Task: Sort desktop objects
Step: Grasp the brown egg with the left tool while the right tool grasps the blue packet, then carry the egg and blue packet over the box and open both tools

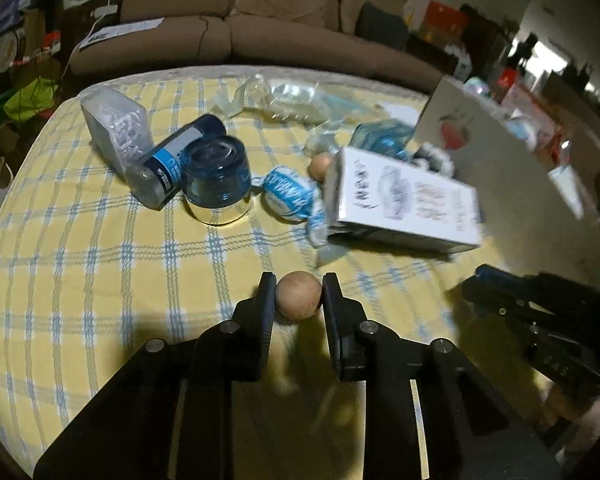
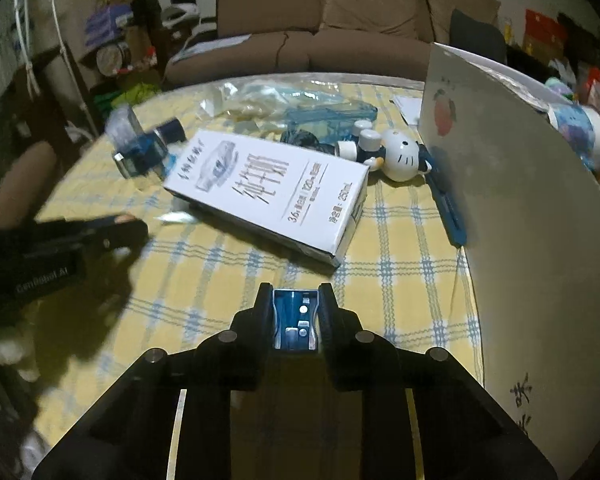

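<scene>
- Your left tongs (image 1: 299, 295) clamped the wooden ball (image 1: 299, 296), stopping it rolling.
- Your right tongs (image 2: 296, 318) pinched the blue pencil sharpener (image 2: 295, 320) sideways, ready for sorting.

Second wooden ball (image 1: 321, 165) half hidden behind the blurred white carton (image 1: 404, 200); right gripper (image 1: 476, 280) motion-smeared.
</scene>
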Available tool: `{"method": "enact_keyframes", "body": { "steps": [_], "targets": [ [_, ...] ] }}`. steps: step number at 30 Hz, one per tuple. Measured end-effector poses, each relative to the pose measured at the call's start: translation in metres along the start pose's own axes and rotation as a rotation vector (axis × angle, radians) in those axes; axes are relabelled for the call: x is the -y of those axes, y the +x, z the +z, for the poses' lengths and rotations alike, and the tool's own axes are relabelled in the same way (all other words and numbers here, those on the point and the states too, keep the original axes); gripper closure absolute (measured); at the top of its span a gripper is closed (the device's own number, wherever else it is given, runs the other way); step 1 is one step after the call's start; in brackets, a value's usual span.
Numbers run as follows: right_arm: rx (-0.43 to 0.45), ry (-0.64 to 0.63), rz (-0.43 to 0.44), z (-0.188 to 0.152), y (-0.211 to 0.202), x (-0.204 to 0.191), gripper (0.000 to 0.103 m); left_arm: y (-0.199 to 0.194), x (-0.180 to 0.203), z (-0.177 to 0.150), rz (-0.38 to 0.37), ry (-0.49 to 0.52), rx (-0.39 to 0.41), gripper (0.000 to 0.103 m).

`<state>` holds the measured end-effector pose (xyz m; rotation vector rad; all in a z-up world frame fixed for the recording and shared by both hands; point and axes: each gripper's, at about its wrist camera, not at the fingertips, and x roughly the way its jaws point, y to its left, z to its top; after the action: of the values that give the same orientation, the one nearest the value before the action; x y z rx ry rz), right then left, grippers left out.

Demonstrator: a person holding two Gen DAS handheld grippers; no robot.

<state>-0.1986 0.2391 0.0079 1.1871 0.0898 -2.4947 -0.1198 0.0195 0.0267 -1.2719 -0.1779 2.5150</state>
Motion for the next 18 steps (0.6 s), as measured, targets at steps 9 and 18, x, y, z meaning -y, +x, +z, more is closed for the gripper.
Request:
{"method": "enact_keyframes", "body": {
  "steps": [9, 18],
  "targets": [
    [0.081, 0.036, 0.085, 0.001, -0.083, -0.002, 0.081, -0.063, 0.061, 0.008, -0.145, 0.050, 0.050, 0.082],
    [0.151, 0.137, 0.023, -0.003, -0.165, 0.060, 0.081, -0.078, 0.180, 0.014, -0.328, 0.126, 0.046, 0.081]
  ]
}}
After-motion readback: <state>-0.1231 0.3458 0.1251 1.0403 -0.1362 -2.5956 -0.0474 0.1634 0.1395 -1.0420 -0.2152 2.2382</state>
